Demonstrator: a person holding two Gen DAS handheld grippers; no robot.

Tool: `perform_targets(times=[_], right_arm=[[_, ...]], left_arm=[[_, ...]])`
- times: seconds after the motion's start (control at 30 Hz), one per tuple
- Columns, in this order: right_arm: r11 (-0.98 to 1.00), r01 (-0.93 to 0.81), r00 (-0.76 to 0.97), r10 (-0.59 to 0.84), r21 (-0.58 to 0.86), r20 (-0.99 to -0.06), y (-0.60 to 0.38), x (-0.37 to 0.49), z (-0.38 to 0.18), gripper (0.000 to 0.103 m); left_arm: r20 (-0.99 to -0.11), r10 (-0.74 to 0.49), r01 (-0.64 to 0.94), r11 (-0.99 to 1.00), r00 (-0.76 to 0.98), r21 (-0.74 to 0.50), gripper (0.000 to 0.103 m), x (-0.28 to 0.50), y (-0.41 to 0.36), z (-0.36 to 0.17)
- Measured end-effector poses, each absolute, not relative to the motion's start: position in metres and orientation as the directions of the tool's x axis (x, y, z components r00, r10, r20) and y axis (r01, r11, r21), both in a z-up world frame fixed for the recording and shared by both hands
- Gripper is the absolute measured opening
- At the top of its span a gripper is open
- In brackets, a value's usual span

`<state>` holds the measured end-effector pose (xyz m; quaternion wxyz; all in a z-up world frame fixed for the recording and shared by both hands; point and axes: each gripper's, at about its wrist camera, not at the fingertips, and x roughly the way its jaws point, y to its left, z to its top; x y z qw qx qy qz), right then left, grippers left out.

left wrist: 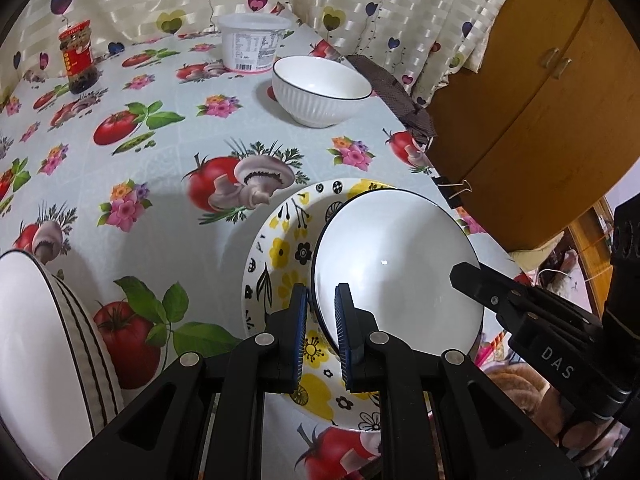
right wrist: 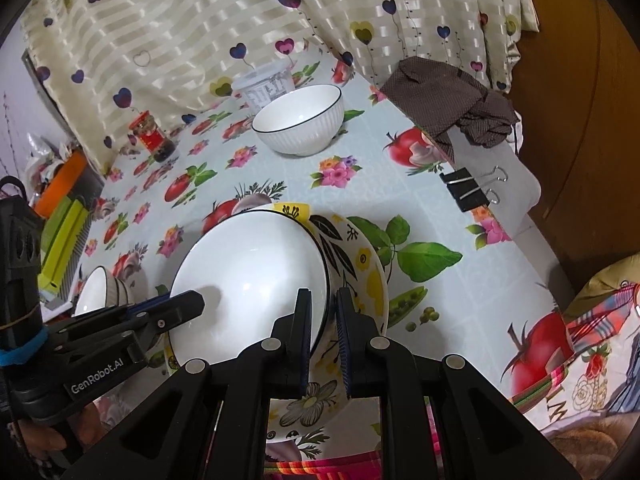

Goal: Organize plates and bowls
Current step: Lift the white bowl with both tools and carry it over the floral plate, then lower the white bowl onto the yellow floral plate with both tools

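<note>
left tongs [left wrist: 321, 330]: black, blue ribbed pads, silver rivets | right tongs [right wrist: 323, 338]: same, lettering possibly "DAS"

The white bowl [left wrist: 400, 264] looks glossy ceramic; the tablecloth [left wrist: 180, 184] smooth, shiny plastic; the cupboard [left wrist: 532, 120] matt wood.

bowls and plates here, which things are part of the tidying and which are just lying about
Part of the job: white bowl gripped by left gripper and right gripper; flowered plate; ribbed bowl; striped bowl.

Lying about: jar, tub, binder clip, brown cloth.
</note>
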<state>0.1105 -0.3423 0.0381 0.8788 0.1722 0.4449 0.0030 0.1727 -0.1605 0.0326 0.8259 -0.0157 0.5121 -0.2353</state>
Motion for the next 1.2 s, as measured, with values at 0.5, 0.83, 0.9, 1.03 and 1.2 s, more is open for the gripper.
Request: perform_targets(times=[0.5, 0.83, 0.9, 1.03, 1.2], right_arm=[[0.944, 0.133, 0.607, 0.164, 0.303, -0.777, -0.3362, 0.1094, 0.0351, 0.014], [0.955, 0.11, 0.622, 0.15, 0.275, -0.769, -0.3352, 0.1104, 0.0373, 0.015], [0.955, 0.109, 0.623, 0.151, 0.277, -0.767, -0.334, 0.1111, 0.0372, 0.015], [0.955, 0.111, 0.624, 0.149, 0.276, -0.767, -0.3337, 0.1113, 0.0367, 0.016], [0.953, 0.112, 0.622, 0.152, 0.28, -0.768, -0.3352, 0.111, 0.0363, 0.019]], left_arm=[[-0.836, -0.395, 0.371, 0.893, 0.381, -0.253, 0.014, 0.1687, -0.1612, 0.0342], [-0.825, -0.402, 0.374, 0.892, 0.397, -0.254, 0.015, 0.1686, -0.1595, 0.0321], [-0.824, -0.401, 0.374, 0.892, 0.4, -0.253, 0.015, 0.1685, -0.1598, 0.0323], [-0.82, -0.393, 0.383, 0.894, 0.416, -0.234, 0.015, 0.167, -0.1607, 0.0335], [-0.81, -0.381, 0.391, 0.897, 0.445, -0.207, 0.015, 0.1668, -0.1596, 0.0399]])
